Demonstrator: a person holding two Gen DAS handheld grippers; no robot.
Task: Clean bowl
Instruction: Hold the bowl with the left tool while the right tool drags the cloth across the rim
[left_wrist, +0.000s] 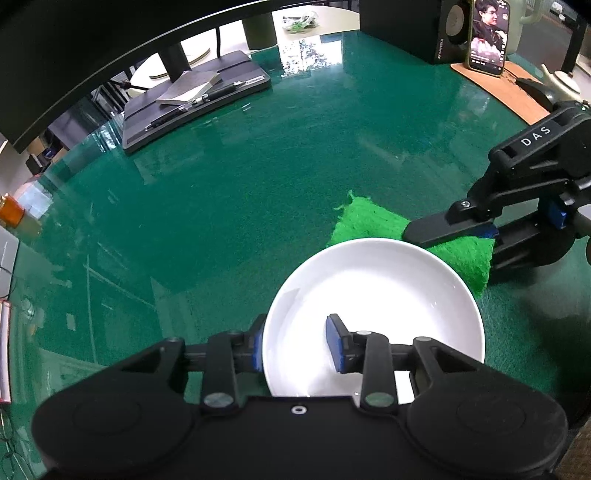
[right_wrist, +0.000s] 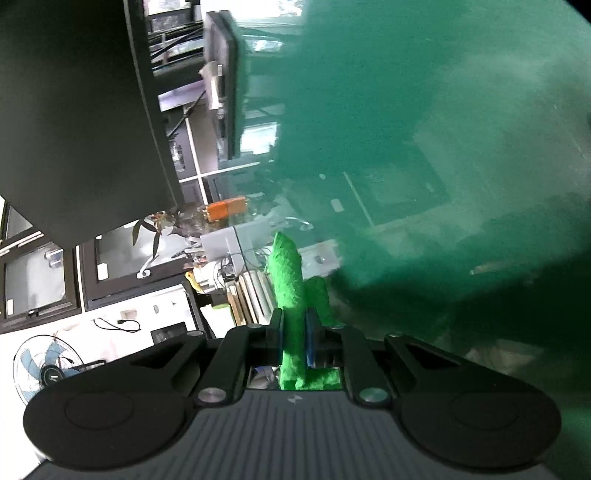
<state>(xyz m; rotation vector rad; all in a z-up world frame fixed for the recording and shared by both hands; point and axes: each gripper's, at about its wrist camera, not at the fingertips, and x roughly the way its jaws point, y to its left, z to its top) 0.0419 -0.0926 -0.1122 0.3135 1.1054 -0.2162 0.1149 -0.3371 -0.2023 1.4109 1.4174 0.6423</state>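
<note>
Bowl (left_wrist: 373, 295) rim straddled by left hand-held gripper (left_wrist: 295, 345), loosened; "DAS"-marked right hand-held gripper (right_wrist: 294, 332) clamps cloth (right_wrist: 291, 280).

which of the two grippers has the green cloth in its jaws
The right gripper: its jaws are shut on the folded green cloth just behind the white bowl. The left gripper straddles the bowl's rim with no cloth.

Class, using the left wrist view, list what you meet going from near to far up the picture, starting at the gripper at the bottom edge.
left gripper → white bowl → green cloth → bare green table → phone leaning against the speaker.
</note>
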